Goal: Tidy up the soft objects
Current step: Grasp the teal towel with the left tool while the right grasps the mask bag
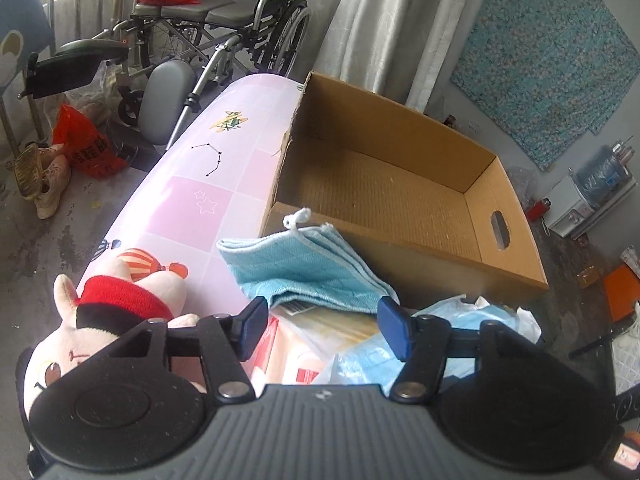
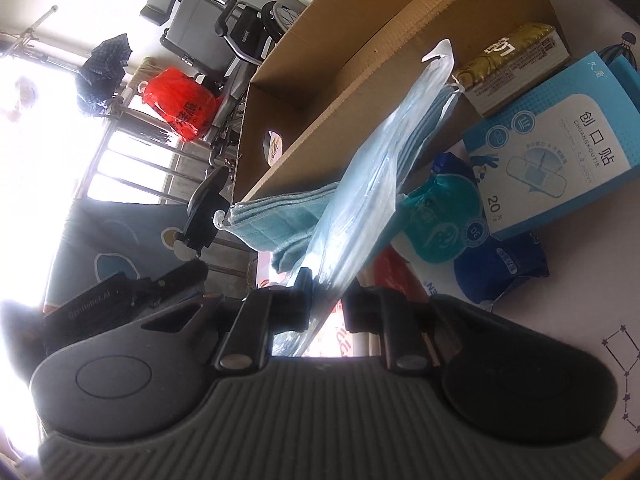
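Note:
In the left wrist view a folded light-blue towel [image 1: 308, 268] lies on the pink table cover [image 1: 192, 200], against the front of an empty cardboard box [image 1: 400, 200]. A white plush toy with a red band [image 1: 100, 320] lies at the left. My left gripper [image 1: 323, 328] hangs open just above the towel's near edge, nothing between its pads. In the right wrist view my right gripper [image 2: 326, 304] is shut on a clear plastic bag of blue face masks [image 2: 372, 184], which juts up toward the box [image 2: 360, 60]. The towel [image 2: 280, 216] lies behind the bag.
A blue plaster box [image 2: 560, 140], a wet-wipes pack [image 2: 460, 220] and a gold carton [image 2: 516, 60] lie right of the bag. Under the left gripper is a red-and-white pack [image 1: 296, 356]. A wheelchair [image 1: 208, 40] and red bags [image 1: 84, 148] stand beyond the table's far left edge.

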A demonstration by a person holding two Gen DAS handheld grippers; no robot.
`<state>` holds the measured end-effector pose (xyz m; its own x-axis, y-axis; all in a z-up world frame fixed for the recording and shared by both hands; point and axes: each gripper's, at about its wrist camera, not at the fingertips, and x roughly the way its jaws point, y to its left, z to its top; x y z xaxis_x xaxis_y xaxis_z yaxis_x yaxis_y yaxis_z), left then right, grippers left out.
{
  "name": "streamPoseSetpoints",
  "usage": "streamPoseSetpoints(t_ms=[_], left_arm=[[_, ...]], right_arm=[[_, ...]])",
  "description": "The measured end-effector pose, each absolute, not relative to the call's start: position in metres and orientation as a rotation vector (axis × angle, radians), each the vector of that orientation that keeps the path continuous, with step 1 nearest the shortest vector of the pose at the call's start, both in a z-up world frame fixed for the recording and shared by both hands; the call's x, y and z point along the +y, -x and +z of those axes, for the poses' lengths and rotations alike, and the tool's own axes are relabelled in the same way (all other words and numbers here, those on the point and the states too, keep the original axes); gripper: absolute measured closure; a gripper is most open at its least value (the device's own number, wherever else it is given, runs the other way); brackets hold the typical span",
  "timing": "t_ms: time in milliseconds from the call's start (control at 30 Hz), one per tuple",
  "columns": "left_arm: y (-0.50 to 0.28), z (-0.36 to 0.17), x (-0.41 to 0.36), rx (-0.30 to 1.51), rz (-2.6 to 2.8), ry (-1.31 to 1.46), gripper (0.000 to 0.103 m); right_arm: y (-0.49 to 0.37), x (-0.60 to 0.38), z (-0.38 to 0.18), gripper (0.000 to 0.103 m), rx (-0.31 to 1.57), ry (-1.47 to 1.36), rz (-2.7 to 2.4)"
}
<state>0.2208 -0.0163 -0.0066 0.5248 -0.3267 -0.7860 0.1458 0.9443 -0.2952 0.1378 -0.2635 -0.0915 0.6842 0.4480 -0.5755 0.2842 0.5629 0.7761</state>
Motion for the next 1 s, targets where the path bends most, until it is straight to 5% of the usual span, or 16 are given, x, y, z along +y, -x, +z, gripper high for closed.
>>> streamPoseSetpoints(t_ms=[67,500,833,1000], left_arm=[[-0.232,-0.012,-0.029,0.968,-0.278,0.178,0.026],[-0.29,-0.055,-0.055,1.086,-0.185,0.233,0.029],[-0.298,-0.076,-0.042,1.166,-0.157,0.34,0.088],[-0.298,-0.08,-0.036,1.166,-0.152,0.406,0.095]], right_arm=[[-0.138,-0.263,-0.092,0.089,0.848,-0.986,0.111],[-0.136,-0.265,-0.107,0.089,0.89,-0.99,0.113],[-0.137,-0.265,-0.111,0.088,0.893,-0.989,0.12],[-0.136,-0.264,-0.113,0.088,0.894,-0.988,0.119]])
